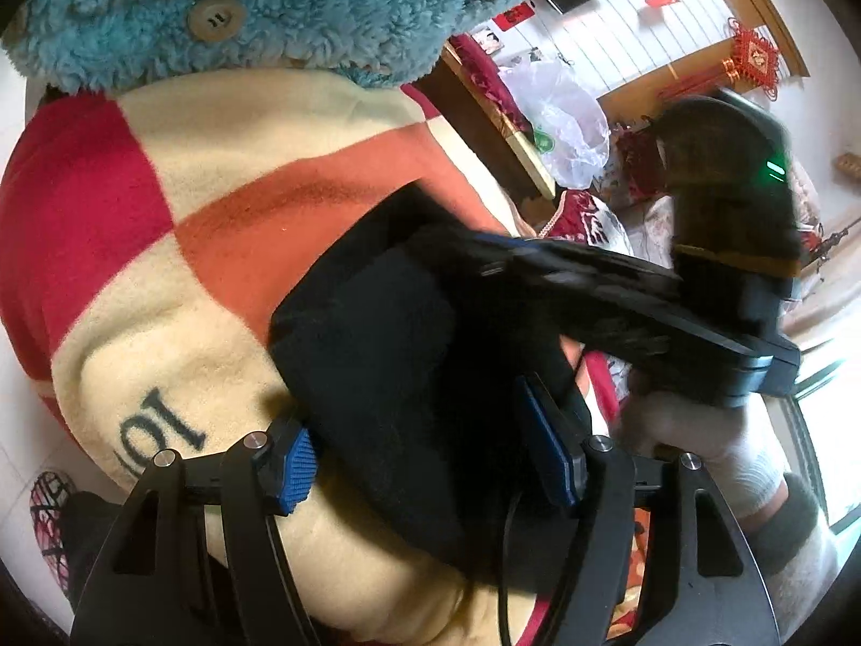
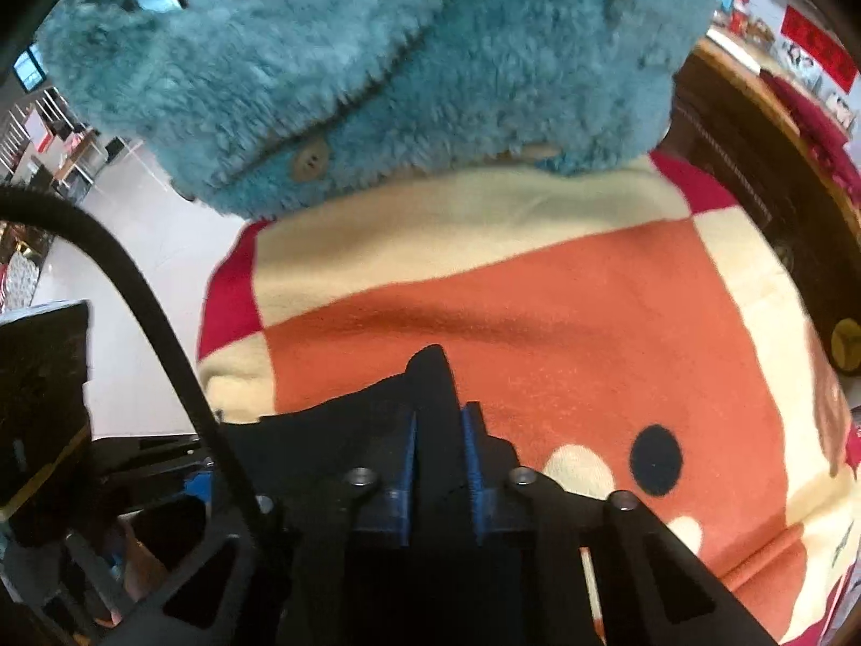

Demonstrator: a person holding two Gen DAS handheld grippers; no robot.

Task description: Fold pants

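The black pants (image 1: 376,334) lie folded on a checked blanket (image 1: 215,172). The left gripper (image 1: 430,468) has its fingers (image 1: 296,463) apart, with the pants' near end between them, pads not pressing. The right gripper (image 2: 438,463) has its fingers (image 2: 403,463) clamped on a raised fold of the pants (image 2: 430,377).

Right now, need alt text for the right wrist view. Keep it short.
The right gripper is shut on a peak of the black pants, which lie on a checked orange, cream and red blanket. A fuzzy teal garment with a button fills the top of the view.
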